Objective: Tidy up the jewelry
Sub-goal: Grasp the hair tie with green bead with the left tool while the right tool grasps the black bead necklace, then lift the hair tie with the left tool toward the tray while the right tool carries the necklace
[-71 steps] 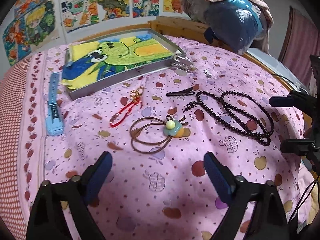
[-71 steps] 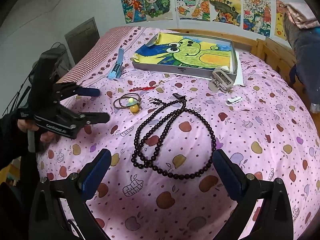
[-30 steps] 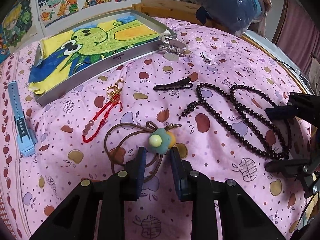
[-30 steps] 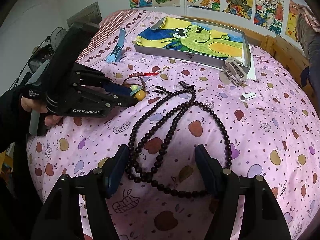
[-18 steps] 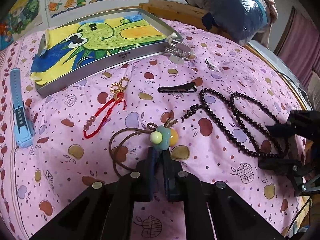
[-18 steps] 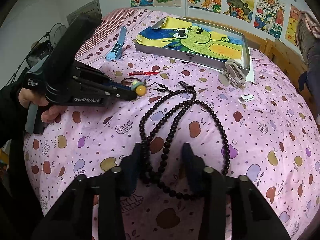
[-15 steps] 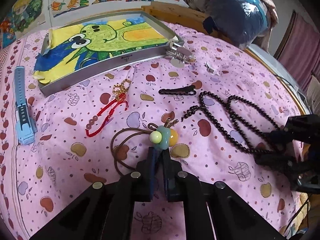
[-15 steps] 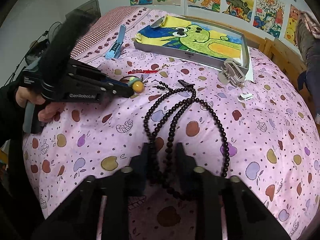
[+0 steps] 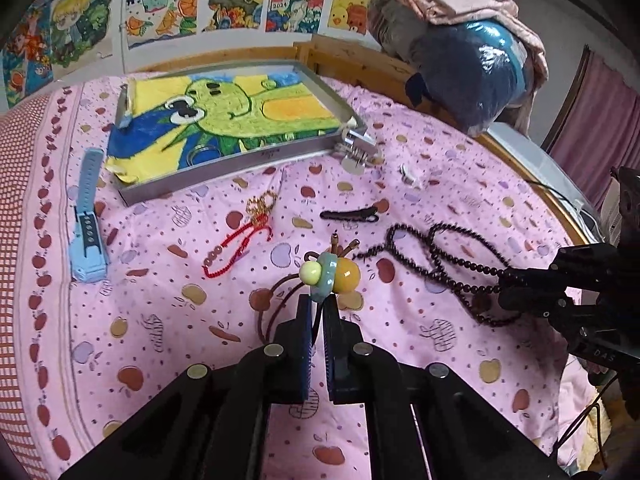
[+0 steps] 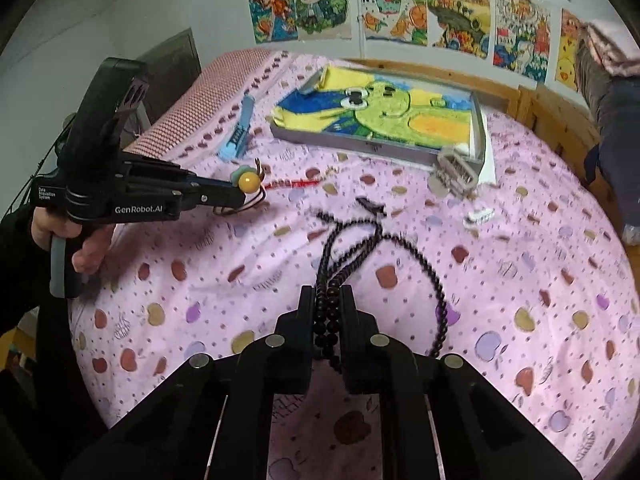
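Through the left wrist camera I see my left gripper (image 9: 317, 312) clenched on the brown cord of the hair tie (image 9: 330, 276), whose flower and yellow bead stand just above the fingertips, lifted off the bed (image 9: 168, 304) near its middle. The cord loops hang slack beneath, so it is light and floppy; I judge the cord just under the bead to be the right hold, since the round bead would slip. The red bracelet (image 9: 240, 242), black hair clip (image 9: 349, 215) and blue watch strap (image 9: 87, 236) lie on the cover, between me and the tray (image 9: 200, 178) near the far edge.

Through the right wrist camera my right gripper (image 10: 327, 312) is clenched on a bunched double strand of the dark bead necklace (image 10: 360, 236), the rest trailing loose over the middle of the bed. It looks heavier and will swing and drag; round beads may roll out, so I want the strands pinched between beads. The claw clip (image 10: 454, 170) leans at the tray's near corner.
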`<state>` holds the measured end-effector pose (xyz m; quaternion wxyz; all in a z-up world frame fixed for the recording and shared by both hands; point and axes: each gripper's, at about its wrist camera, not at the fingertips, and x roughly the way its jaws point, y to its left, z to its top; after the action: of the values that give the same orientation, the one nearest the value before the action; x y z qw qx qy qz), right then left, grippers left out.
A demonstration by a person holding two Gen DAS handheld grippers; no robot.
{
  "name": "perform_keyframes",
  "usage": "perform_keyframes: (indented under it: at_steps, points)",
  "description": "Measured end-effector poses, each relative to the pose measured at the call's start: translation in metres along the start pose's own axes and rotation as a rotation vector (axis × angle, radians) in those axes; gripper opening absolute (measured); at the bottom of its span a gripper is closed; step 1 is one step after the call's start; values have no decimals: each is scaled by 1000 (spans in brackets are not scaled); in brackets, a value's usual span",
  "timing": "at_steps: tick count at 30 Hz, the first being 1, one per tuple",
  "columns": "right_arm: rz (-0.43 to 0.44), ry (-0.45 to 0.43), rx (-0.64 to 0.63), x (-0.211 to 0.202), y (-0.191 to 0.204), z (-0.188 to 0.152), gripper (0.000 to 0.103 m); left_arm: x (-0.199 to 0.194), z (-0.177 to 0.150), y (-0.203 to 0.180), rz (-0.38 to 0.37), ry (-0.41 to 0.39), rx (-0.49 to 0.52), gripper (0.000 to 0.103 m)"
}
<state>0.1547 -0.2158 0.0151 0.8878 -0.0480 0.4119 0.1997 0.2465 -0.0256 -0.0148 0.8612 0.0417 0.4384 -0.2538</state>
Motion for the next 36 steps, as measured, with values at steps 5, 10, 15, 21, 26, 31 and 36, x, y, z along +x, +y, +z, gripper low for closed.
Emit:
perform_keyframes:
  at_steps: [5, 10, 15, 21, 26, 31, 36]
  points:
    - [-11, -36, -28, -12, 6, 13, 10, -15, 4, -1, -2, -29, -2, 5]
    - [-26, -51, -41, -22, 8, 20, 10, -24, 5, -1, -7, -46, -10, 5]
    - [-34, -60, -32, -29, 7, 21, 10, -31, 4, -1, -15, -57, -15, 5]
    - [-41, -98, -25, -42, 2, 34, 10, -38, 8, 0, -25, -75, -27, 5]
    - [-55, -131, -34, -49, 0, 52, 10, -46, 15, 2, -25, -99, -36, 5]
    - [-40, -153, -15, -51, -3, 64, 10, -49, 19, 6, -29, -110, -49, 5]
    - [-46, -186, -8, -58, -8, 78, 10, -55, 27, 10, -26, -131, -59, 5]
